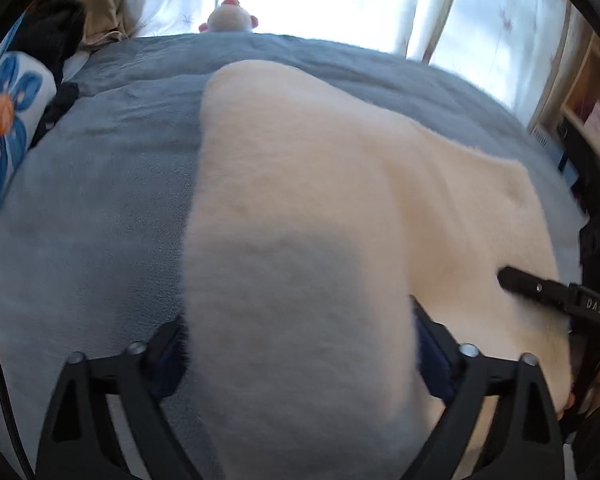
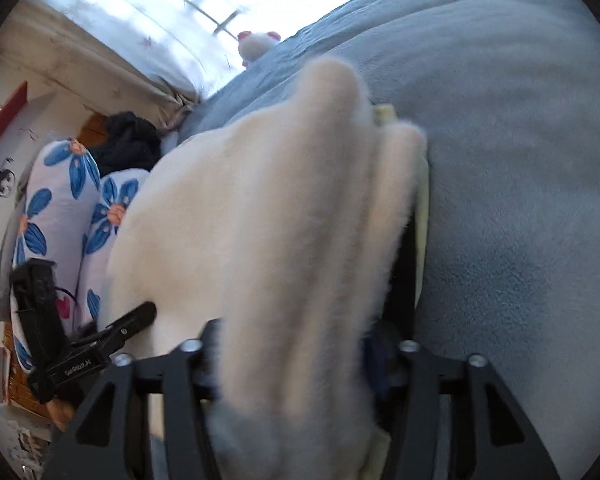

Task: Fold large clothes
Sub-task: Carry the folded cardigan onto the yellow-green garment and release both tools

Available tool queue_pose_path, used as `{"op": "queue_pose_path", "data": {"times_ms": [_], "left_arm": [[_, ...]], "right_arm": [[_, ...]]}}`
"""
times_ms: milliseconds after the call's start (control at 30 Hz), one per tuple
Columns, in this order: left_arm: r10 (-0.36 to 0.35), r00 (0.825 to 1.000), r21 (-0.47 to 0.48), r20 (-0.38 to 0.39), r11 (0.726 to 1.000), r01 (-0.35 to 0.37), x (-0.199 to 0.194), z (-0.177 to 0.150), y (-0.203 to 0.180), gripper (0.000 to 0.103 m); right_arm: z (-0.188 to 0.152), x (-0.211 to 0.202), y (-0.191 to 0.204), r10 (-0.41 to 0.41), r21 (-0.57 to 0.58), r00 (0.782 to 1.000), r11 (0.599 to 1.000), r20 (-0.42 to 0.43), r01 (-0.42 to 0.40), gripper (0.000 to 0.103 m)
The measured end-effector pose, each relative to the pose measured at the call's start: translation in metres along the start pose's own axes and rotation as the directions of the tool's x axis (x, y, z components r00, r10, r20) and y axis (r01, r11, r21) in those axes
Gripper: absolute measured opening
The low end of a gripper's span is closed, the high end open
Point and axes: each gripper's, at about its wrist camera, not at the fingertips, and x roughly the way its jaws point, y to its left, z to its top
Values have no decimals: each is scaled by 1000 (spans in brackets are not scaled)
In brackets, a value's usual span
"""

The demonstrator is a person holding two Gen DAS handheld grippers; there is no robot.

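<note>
A cream fleece garment (image 1: 300, 184) lies on the grey-blue bed cover (image 1: 100, 200). My left gripper (image 1: 300, 344) is shut on a thick fold of the garment, which bulges up between the fingers and hides the tips. My right gripper (image 2: 296, 344) is shut on another bunched edge of the same garment (image 2: 260, 208); a pale yellow lining (image 2: 422, 200) shows along its right side. The right gripper's finger shows in the left wrist view (image 1: 540, 288), and the left gripper's finger shows in the right wrist view (image 2: 132, 320). The frames are blurred.
Blue-flower pillows (image 2: 60, 208) and dark clothing (image 2: 128, 140) lie at the bed's left side. A white plush toy (image 1: 230, 18) sits at the far edge by the curtained window. Shelves (image 1: 592, 120) stand to the right.
</note>
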Motion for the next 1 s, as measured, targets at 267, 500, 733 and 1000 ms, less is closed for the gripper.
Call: {"op": "queue_pose_path", "data": {"times_ms": [267,500,733,1000], "left_arm": [[143,982,119,121,980,-157,-51,-8,-29,90],[155,982,70,109,984,-163,-76,-20,-45,8],[326,941,114,87,936,-334,-57,-36,-55,8],[296,953,17,58,955,-298,-112,-48,-77,27]], "right_arm": [[0,-73,45,-137,-243,985,957,103,158,60],[-18,-76,90,-152,-368,984,913,89,175,18],[-29,-56,73,-288,-330,956,899,56,290,13],[-46,-140,109,-250,-318,964,910,91,266,13]]}}
